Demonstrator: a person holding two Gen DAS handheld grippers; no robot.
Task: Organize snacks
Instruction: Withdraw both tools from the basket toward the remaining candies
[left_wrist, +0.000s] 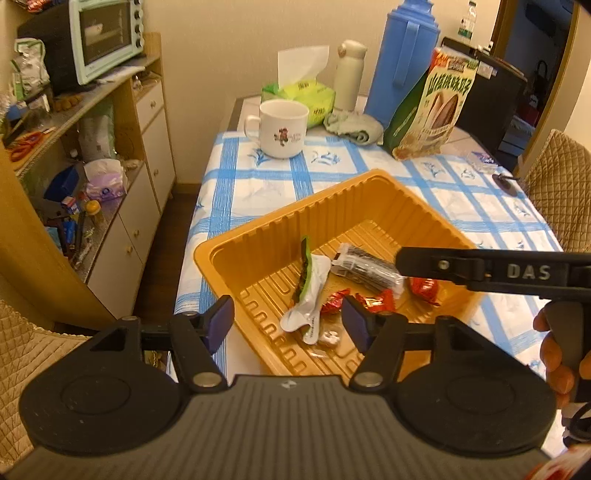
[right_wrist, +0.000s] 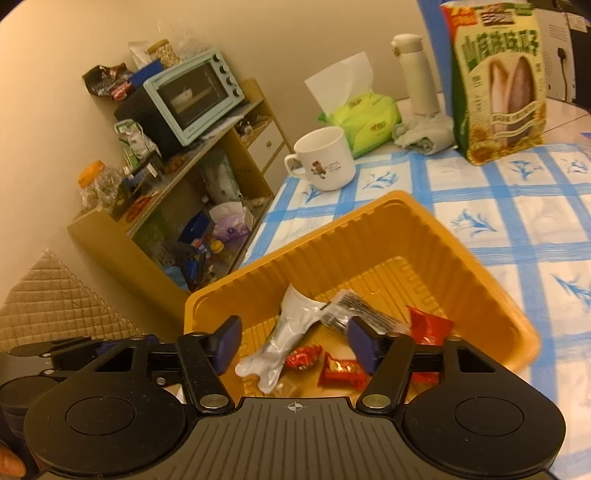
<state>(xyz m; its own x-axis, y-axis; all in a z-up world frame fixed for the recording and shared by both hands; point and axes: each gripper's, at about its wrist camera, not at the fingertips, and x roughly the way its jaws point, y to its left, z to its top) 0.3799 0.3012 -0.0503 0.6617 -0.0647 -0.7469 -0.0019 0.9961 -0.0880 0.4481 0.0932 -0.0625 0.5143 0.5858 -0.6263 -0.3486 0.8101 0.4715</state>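
A ribbed orange plastic tray (left_wrist: 258, 236) sits on the near part of the blue-checked tablecloth (left_wrist: 236, 184), holding crinkly red foil candies (right_wrist: 341, 373), a white-green wrapper (left_wrist: 308, 291) and a clear-wrapped dark bar (left_wrist: 369, 267). Left gripper (left_wrist: 288, 325) and right gripper (right_wrist: 295, 345) hover spread, gripping nothing.

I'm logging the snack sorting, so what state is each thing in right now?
Left tongs: open, empty, over the tray.
Right tongs: open, empty, over the tray.
Orange ribbed plastic tray: on the table, holding wrapped snacks.
Red foil candies: loose in the tray.
White ceramic mug: upright.
Green sunflower-seed bag: standing upright.
Green tissue pack: open, one tissue sticking up.
Mint toaster oven: door closed.
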